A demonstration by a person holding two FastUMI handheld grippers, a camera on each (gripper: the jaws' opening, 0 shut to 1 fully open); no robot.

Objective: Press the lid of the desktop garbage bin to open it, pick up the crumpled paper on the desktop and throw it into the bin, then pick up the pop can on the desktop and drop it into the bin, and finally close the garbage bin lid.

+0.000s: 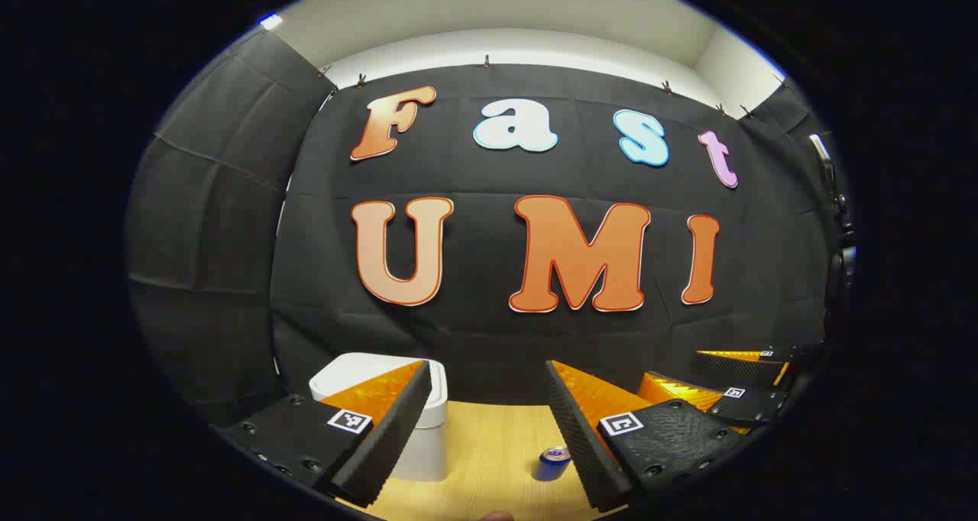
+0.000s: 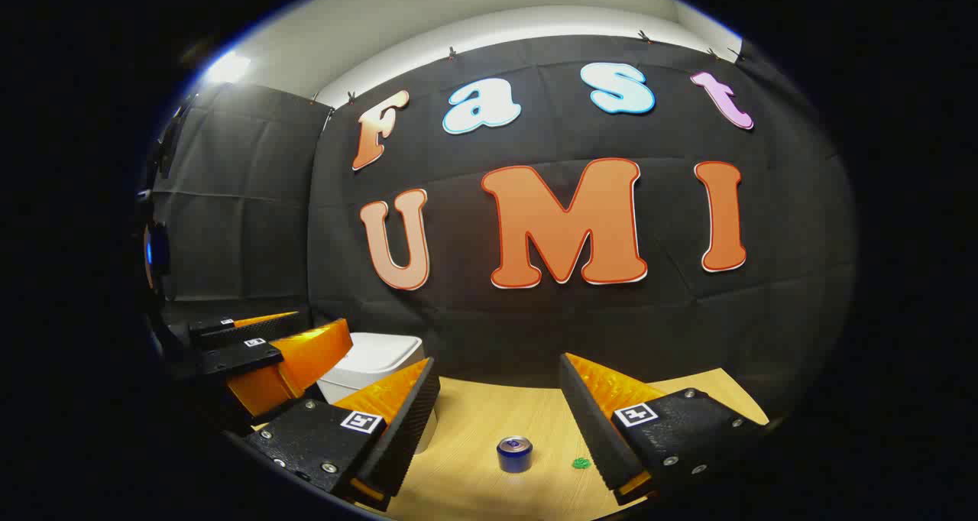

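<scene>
Bin (image 2: 374, 364), lid shut, stands at ten o'clock from the upright pop can (image 2: 515, 454) on the wooden desktop (image 2: 474, 422); left gripper (image 1: 489, 422) and right gripper (image 2: 497, 422) hover level above, jaws spread, holding nothing, bare board between them.

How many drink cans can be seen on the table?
1. The can stands upright on the wooden table, to the right of the white bin, between the right gripper's open fingers in its view. Others may hide behind the fingers.
</scene>
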